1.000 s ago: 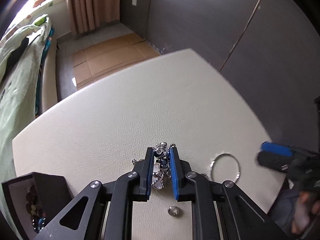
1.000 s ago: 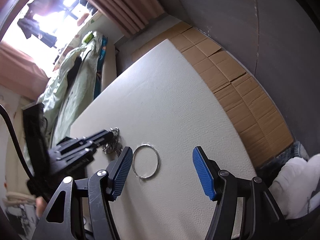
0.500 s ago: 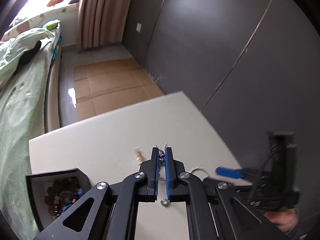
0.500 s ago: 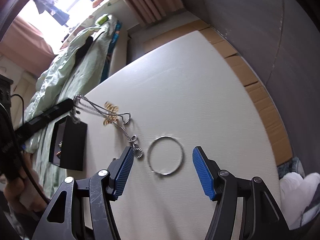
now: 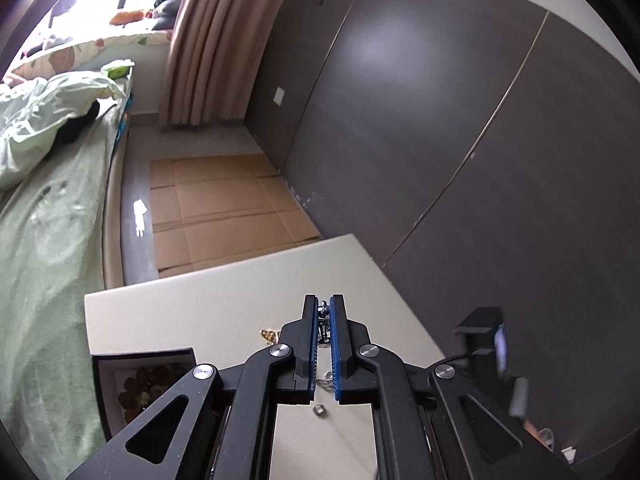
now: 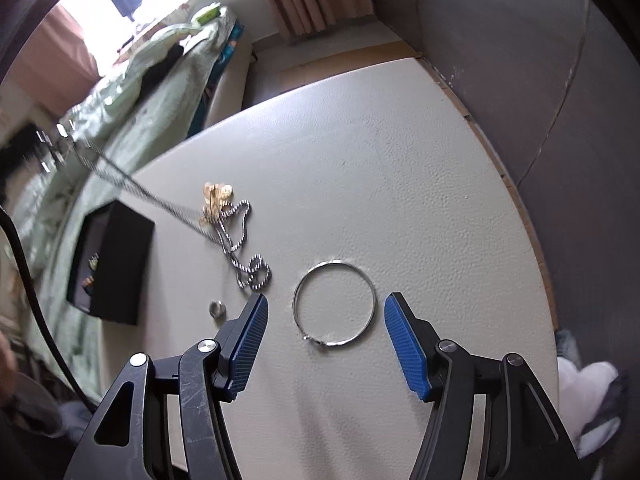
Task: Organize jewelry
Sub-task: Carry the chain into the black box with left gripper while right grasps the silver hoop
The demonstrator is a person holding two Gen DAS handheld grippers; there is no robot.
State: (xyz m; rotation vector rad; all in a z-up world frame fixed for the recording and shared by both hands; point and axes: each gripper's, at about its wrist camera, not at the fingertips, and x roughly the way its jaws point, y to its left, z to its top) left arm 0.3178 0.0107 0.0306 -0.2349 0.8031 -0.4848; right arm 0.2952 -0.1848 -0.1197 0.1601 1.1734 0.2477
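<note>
Left gripper (image 5: 324, 305) raised, pinching chain (image 6: 236, 240); right gripper (image 6: 326, 308) hovers spread over bangle (image 6: 335, 304)

ring (image 6: 218, 309) left of bangle (image 6: 334, 304), on table (image 6: 400, 168)

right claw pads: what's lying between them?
The silver bangle lies flat on the table in the gap of the open right claw, touching neither pad; right wrist view.

Looked for any writing, labels or numbers, but nothing was readable anywhere, not even on stuff around the table (image 6: 400, 160).
</note>
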